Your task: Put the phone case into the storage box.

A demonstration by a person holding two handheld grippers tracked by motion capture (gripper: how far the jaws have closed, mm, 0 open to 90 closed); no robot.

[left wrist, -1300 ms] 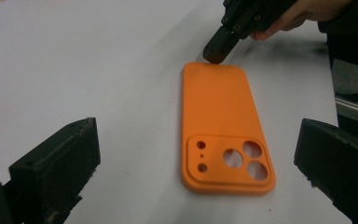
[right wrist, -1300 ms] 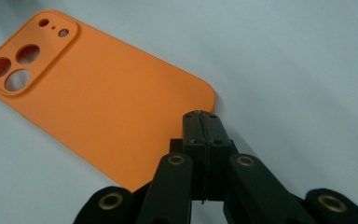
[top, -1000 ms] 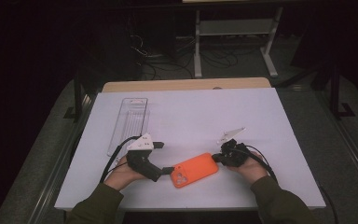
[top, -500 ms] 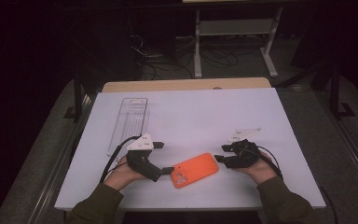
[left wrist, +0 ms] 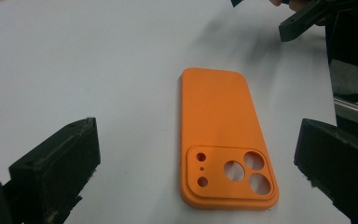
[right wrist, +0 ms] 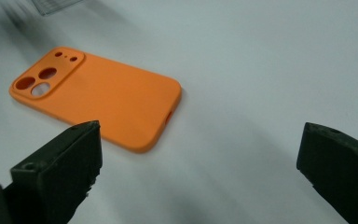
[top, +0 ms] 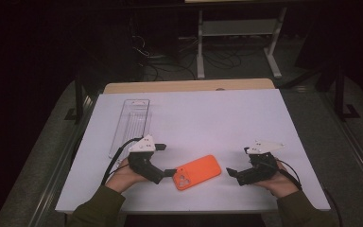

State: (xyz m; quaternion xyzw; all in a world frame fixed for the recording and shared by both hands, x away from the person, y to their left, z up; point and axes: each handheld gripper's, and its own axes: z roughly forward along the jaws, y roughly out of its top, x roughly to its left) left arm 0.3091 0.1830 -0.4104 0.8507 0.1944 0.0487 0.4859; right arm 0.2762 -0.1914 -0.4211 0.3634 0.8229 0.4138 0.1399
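Orange phone case (top: pixel 197 171) lies flat on the white table (top: pixel 208 118), back side up, camera cutouts showing. No phone seen in it; inside face is hidden, so whether it is empty can't be read for sure.

L gripper (top: pixel 170 172): jaws stand wide apart in the left gripper view, nothing pinched. Case (left wrist: pixel 227 137) sits between and just ahead of the two jaws, cutout end nearest them. In the high view one jaw tip looks to be at or touching the cutout corner of the case; contact can't be confirmed.

R gripper (top: pixel 233 174): jaws have just been opening and now stand wide, nothing between them. In the right gripper view the case (right wrist: pixel 102 91) lies ahead and off toward the left jaw, plain end closest, clear gap of bare table before the jaw tips. High view agrees: R gripper is apart from the case.

Clear plastic tray (top: pixel 131 124) lies well beyond the L gripper, far from both sets of jaws, untouched and apparently empty.

Progress, as judged:
- Case is set down and released by R; that part looks finished.
- L is lined up on the case but has no grip yet.
- If the work is to move the case on, e.g. to the tray, nothing of that is done yet: grasp, lift, carry all remain.
- Can't tell from these views whether the tray is the goal at all.
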